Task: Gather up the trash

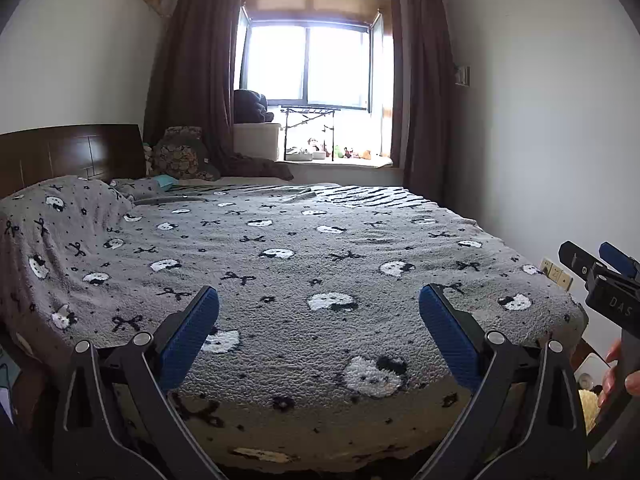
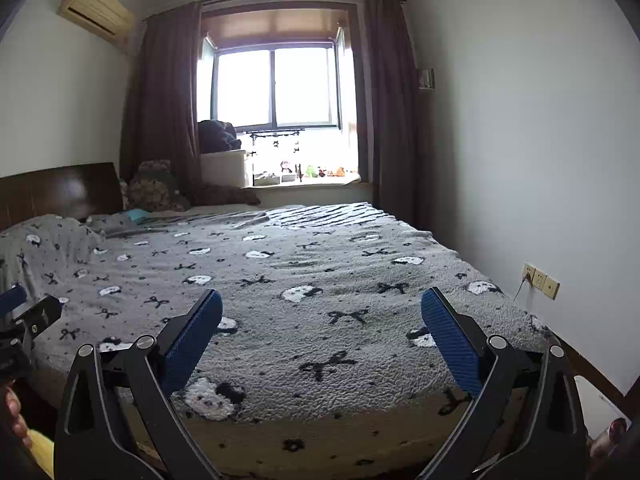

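My left gripper [image 1: 319, 296] is open and empty, held above the near edge of a bed [image 1: 320, 248] covered by a grey blanket with white cat faces and black bows. My right gripper [image 2: 321, 300] is open and empty too, above the same bed [image 2: 304, 280]. The right gripper also shows at the right edge of the left wrist view [image 1: 596, 264], and the left gripper at the left edge of the right wrist view [image 2: 28, 312]. No piece of trash is clearly visible on the blanket. A small teal item [image 1: 166, 179] lies near the pillows; I cannot tell what it is.
A dark wooden headboard [image 1: 68, 152] stands at the left. Patterned cushions [image 1: 178, 156] lie by the brown curtains [image 1: 192, 80]. A windowsill [image 1: 332, 158] holds small toys and a white box. Wall sockets [image 2: 541, 280] sit at the right. A white object [image 1: 590, 372] stands on the floor right of the bed.
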Motion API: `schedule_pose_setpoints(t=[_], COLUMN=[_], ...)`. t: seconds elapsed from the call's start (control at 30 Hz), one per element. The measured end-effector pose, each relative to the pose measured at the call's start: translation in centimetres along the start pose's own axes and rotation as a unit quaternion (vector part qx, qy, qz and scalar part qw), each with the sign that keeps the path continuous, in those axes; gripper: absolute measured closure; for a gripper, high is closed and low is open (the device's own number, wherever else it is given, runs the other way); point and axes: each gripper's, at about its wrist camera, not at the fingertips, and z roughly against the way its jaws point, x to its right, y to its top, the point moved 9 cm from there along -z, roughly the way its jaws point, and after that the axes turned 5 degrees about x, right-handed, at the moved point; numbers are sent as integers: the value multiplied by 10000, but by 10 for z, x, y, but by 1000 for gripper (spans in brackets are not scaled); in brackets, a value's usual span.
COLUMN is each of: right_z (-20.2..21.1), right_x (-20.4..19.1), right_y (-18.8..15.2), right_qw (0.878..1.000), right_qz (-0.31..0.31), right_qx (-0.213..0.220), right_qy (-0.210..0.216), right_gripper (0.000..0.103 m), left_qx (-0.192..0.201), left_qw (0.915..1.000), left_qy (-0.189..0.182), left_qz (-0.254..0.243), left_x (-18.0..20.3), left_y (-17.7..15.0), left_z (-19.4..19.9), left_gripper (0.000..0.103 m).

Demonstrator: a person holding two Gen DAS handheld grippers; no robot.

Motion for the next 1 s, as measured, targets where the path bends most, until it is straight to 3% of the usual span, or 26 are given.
schedule_pose_setpoints(t=[1.0], right_z=[5], right_x=[-12], right_y=[-3], right_qw=[10000], right_qz=[-17], right_qx=[-4], right_qy=[81], right_gripper=[3], left_qx=[120], left_qw=[9999], left_qy=[-90], left_qz=[11], left_x=[3], left_y=[5], left_z=[11], left_gripper=[8])
